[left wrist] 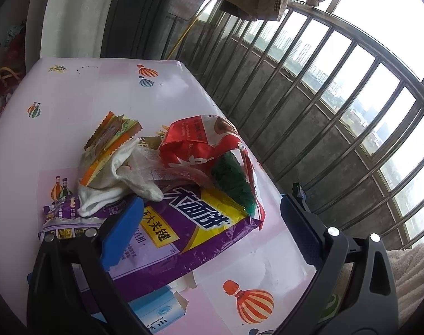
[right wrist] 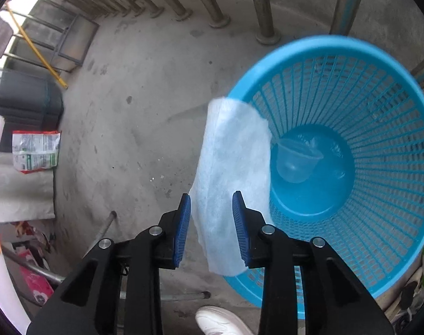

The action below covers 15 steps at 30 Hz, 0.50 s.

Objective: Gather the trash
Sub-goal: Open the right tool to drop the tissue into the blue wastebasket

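Trash tissue (right wrist: 231,173) hangs loose between your right gripper's (right wrist: 210,217) parted pads, over the blue basket's (right wrist: 379,167) rim. Your left gripper (left wrist: 212,223) gapes empty above the purple wrapper (left wrist: 189,229) on the table (left wrist: 72,89).

Left wrist view obliquely down over table (left wrist: 22,128); right wrist view steeply down, close above basket (right wrist: 295,53).

light: bright daylight through railing (left wrist: 337,89), sky blown out | edges: fisheye-bent, dark corners | blur: slight on basket (right wrist: 351,150)
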Available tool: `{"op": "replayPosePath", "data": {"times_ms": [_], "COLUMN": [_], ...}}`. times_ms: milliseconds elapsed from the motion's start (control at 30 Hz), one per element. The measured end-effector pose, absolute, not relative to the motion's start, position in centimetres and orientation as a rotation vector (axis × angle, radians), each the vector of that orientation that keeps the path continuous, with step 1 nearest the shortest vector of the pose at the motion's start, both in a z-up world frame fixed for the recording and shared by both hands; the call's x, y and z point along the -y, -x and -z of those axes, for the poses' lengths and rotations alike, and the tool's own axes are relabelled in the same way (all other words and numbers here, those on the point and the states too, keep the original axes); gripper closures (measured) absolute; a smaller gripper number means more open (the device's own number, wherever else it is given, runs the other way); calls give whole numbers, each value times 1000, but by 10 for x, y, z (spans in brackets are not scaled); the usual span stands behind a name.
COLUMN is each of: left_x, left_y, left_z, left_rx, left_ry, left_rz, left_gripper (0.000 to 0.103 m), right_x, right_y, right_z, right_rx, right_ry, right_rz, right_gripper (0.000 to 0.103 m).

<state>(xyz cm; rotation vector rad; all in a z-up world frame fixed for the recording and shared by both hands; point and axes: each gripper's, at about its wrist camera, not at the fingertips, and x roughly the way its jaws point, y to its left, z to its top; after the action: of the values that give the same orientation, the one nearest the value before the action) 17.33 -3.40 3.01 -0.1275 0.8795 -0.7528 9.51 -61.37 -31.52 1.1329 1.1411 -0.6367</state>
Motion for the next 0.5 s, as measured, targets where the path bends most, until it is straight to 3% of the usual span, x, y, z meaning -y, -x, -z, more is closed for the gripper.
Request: {"op": "replayPosePath", "data": {"times_ms": [33, 167, 233, 500], "left_x": [33, 29, 28, 36], "left_y": [-173, -175, -177, -178], "left_z": [-30, -27, -26, -26], "left_rx": [-878, -879, -885, -887], "left_ry": [124, 120, 124, 119], "left_rz": [749, 734, 731, 751], "left_gripper": [9, 9, 9, 9], "right_x": [613, 612, 612, 626], "right_y": [-95, -91, -87, -53], "right_z": [317, 314, 312, 303], "right_rx": [-1131, -1077, -1043, -938], "right_ry": [-1142, -1161, -1174, -1214], "right_rz": [635, 657, 654, 723], "right_gripper": [87, 89, 100, 101]}}
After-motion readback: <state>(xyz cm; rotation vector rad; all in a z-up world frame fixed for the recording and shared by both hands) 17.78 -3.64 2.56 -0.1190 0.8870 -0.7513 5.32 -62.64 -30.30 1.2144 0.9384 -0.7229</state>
